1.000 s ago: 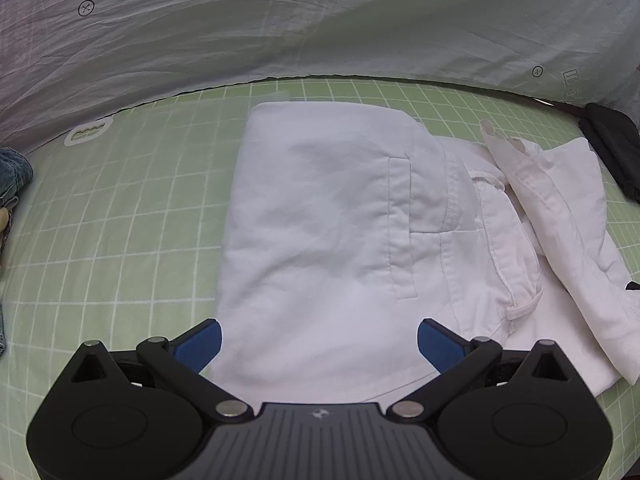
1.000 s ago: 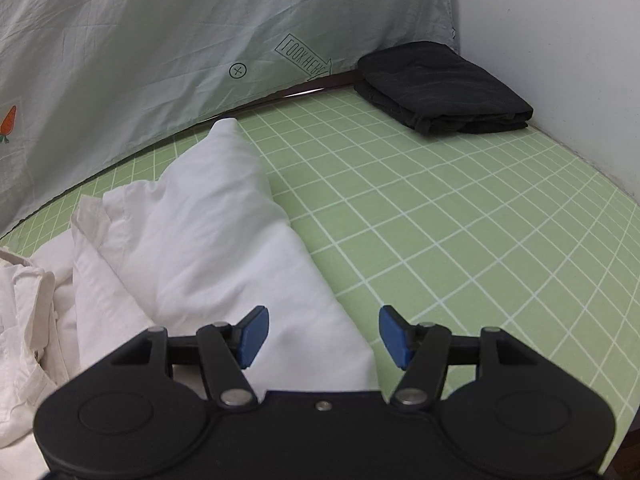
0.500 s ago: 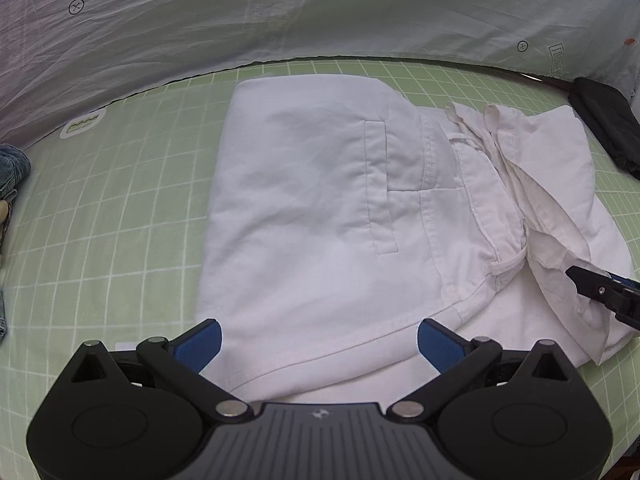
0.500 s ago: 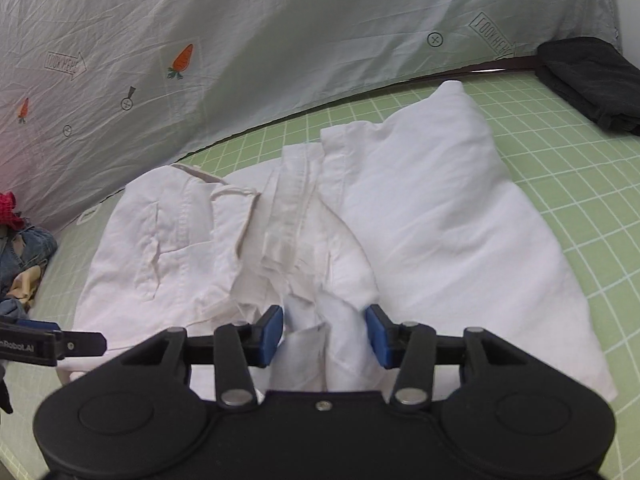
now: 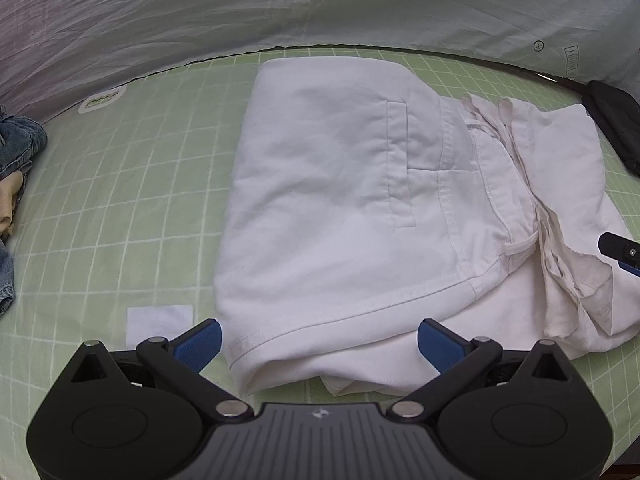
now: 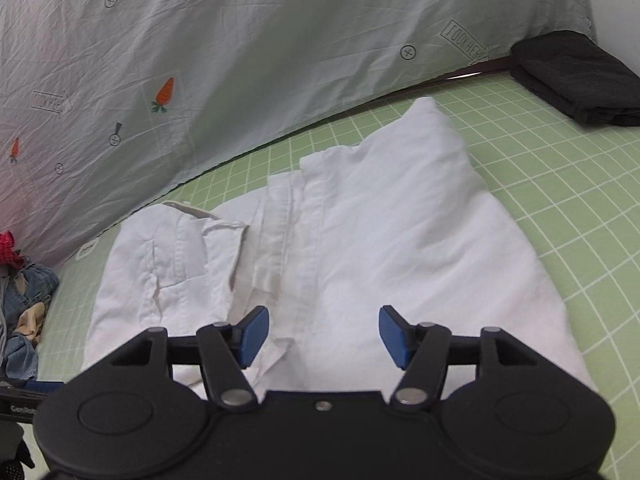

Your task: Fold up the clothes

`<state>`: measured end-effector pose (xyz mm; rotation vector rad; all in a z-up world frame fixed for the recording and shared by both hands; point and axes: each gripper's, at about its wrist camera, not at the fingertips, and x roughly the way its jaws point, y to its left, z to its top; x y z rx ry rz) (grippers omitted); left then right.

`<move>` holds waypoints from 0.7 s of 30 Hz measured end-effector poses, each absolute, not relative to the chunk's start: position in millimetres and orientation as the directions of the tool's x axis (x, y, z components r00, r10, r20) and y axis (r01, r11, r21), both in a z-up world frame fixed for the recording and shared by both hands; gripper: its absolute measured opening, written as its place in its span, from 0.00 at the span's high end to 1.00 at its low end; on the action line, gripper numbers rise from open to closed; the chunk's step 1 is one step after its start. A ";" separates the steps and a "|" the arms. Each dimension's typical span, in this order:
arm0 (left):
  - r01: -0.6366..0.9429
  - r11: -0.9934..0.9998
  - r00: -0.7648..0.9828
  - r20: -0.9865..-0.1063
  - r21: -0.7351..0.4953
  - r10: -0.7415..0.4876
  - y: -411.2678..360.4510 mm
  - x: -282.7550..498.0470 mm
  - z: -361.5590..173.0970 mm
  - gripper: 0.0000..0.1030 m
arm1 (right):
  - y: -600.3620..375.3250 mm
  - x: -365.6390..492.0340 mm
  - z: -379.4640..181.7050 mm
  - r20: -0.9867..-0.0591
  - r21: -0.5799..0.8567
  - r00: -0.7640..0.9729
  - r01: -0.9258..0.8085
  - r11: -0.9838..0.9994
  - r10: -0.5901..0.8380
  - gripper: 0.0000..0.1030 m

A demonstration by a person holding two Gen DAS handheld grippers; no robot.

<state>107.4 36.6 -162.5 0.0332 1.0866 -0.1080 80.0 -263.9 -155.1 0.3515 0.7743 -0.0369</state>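
Note:
White trousers (image 5: pixel 340 200) lie folded on the green checked mat (image 5: pixel 120 200), back pocket up, waistband bunched towards the right. My left gripper (image 5: pixel 319 340) hangs open above the near folded hem, its blue pads on either side of it and not touching it. In the right wrist view the same trousers (image 6: pixel 400 240) fill the middle. My right gripper (image 6: pixel 325 330) hovers over the waistband with its jaws opening; cloth lies below them and the pads do not press on it. One right fingertip (image 5: pixel 620 250) shows at the left view's right edge.
A folded black garment (image 6: pixel 576 76) lies at the mat's far right corner. Denim and other clothes (image 6: pixel 28 320) are piled at the left edge. A grey carrot-print sheet (image 6: pixel 200 60) rises behind the mat. A white patch (image 5: pixel 159 320) marks the mat near my left fingers.
The right gripper swung from the bare mat to over the trousers, narrowed around the waistband cloth, then widened. The raised right part of the trousers now lies flat. The left gripper shifted slightly.

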 end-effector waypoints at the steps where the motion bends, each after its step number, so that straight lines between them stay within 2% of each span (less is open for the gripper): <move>1: 0.102 0.995 0.465 -0.883 -0.025 -0.070 38.1 108.8 -161.8 0.00 | -265.7 82.0 -157.7 -0.701 0.282 0.710 0.183 0.942 0.072 0.36; 3: 0.097 0.995 0.473 -0.878 -0.022 -0.066 41.3 112.0 -160.5 0.00 | -266.5 85.8 -161.3 -0.717 0.235 0.697 0.224 0.946 0.013 0.21; 7: 0.077 0.997 0.489 -0.871 -0.013 -0.049 53.0 122.7 -159.0 0.00 | -258.7 97.9 -173.1 -0.752 0.087 0.652 0.246 0.965 -0.098 0.16; 9: 0.059 0.998 0.497 -0.867 -0.011 -0.039 61.5 129.7 -158.8 0.00 | -253.9 105.5 -182.5 -0.781 0.053 0.615 0.244 0.968 -0.112 0.06; 11: 0.032 0.999 0.504 -0.863 -0.014 -0.028 73.2 138.5 -158.6 0.00 | -242.4 112.0 -190.6 -0.792 0.003 0.597 0.209 0.978 -0.125 0.01; 16: -0.047 0.998 0.516 -0.856 -0.045 -0.014 102.9 161.7 -162.9 0.00 | -214.2 130.0 -201.7 -0.787 -0.143 0.590 0.109 0.984 -0.180 0.00; 21: -0.059 0.991 0.470 -0.879 -0.117 -0.076 115.7 179.2 -180.6 0.00 | -215.8 134.2 -202.9 -0.781 -0.132 0.599 0.113 0.985 -0.174 0.00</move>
